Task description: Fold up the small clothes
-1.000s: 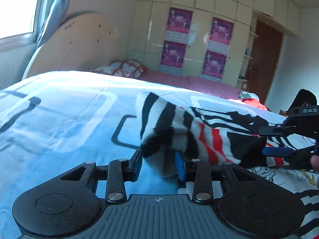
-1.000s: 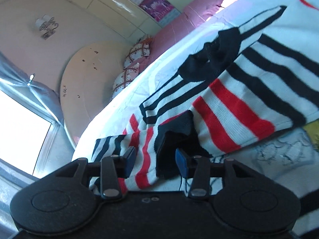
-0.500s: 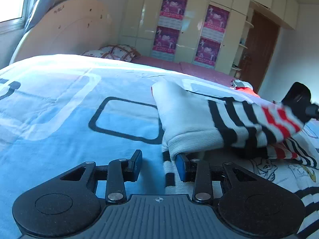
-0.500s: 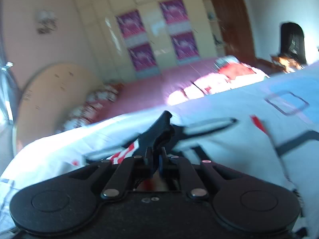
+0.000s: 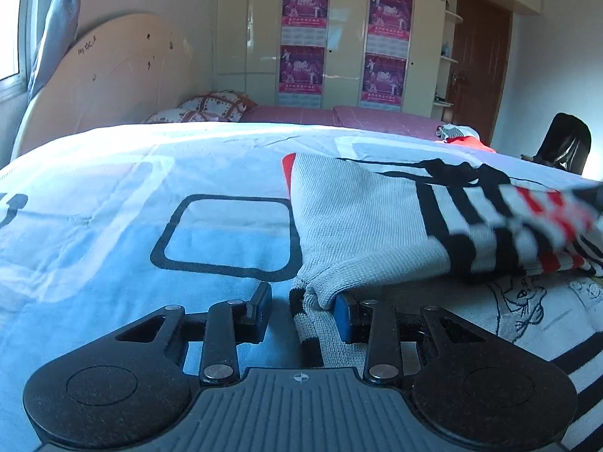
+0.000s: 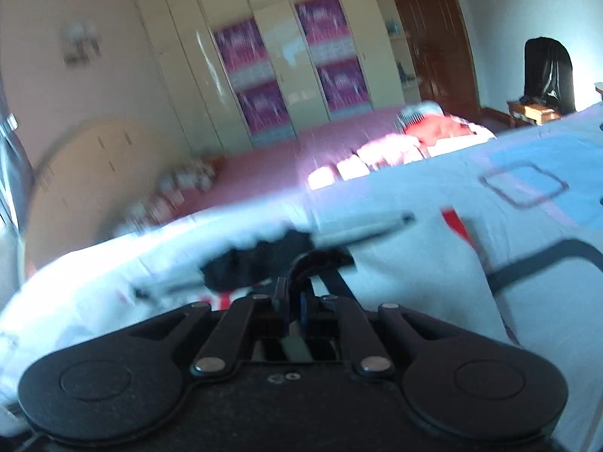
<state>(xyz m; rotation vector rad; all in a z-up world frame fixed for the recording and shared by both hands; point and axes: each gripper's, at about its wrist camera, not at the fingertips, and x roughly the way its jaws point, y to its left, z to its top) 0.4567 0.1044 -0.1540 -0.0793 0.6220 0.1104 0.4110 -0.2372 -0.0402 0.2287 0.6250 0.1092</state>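
A knit sweater (image 5: 369, 218), white with black and red stripes, lies folded over on the bed in the left wrist view. Its ribbed corner sits between the fingers of my left gripper (image 5: 300, 307). The cloth rests against the right, blue pad, and a gap shows at the left pad, so this gripper is open. In the blurred right wrist view my right gripper (image 6: 296, 297) is shut on a black edge (image 6: 312, 260) of the same sweater (image 6: 414, 275), held just above the cover.
The bed cover (image 5: 113, 207) is blue and white with black squares. A white cloth with cartoon prints (image 5: 527, 301) lies under the sweater. A headboard (image 5: 113, 83), a pillow (image 5: 207, 107), a wardrobe with posters (image 5: 339, 37) and a black chair (image 5: 565, 143) stand beyond.
My right gripper closed on the sweater's black edge and swung with it across the bed. The striped part has turned over, and the corner at my left gripper came down onto the cover.
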